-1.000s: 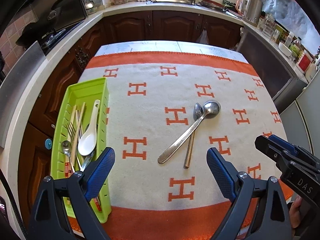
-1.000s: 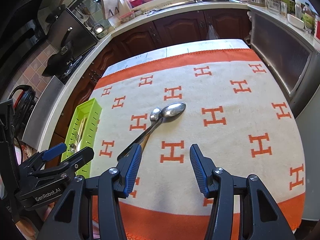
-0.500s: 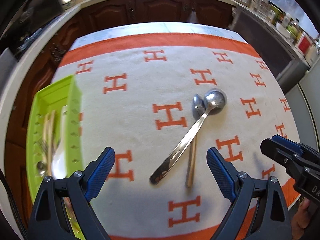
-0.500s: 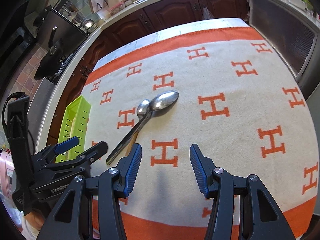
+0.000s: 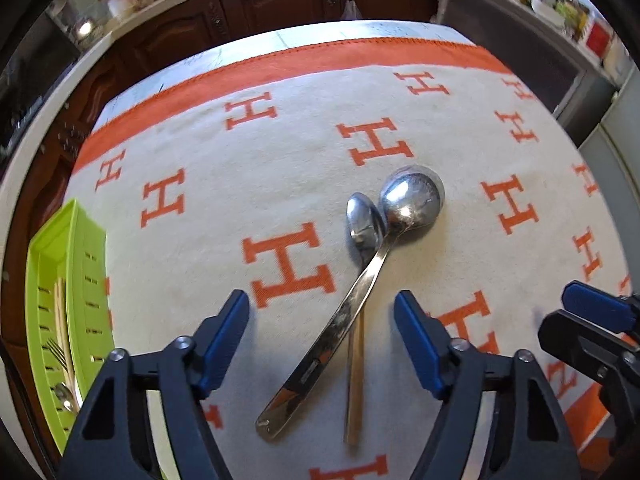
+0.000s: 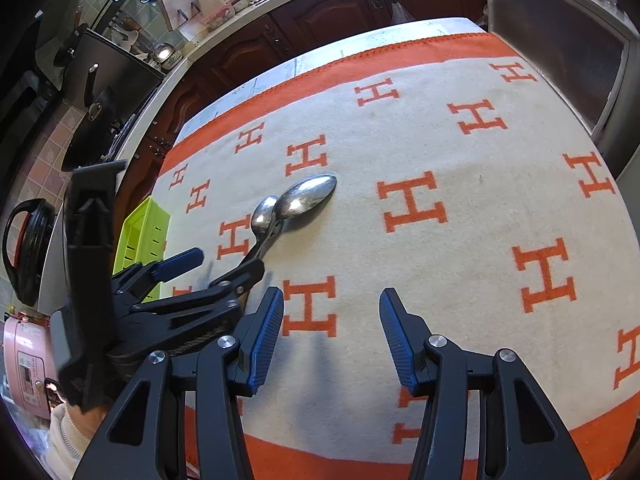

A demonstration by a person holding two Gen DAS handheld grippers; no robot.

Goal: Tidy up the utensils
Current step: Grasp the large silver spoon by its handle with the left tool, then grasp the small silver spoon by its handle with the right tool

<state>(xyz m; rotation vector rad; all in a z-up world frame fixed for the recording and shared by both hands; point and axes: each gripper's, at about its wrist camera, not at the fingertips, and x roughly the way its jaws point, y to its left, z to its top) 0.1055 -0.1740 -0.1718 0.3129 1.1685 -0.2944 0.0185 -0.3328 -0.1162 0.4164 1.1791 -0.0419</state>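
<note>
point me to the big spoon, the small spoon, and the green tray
large steel spoon (image 5: 412,200), left wrist view, on the bowl.
small spoon (image 5: 362,222), left wrist view, on the bowl, beside the large one.
green utensil tray (image 5: 82,264), left wrist view, on its slotted inner wall.

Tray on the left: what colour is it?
Lime green tray, with slotted walls; the left wrist view shows it best.
</note>
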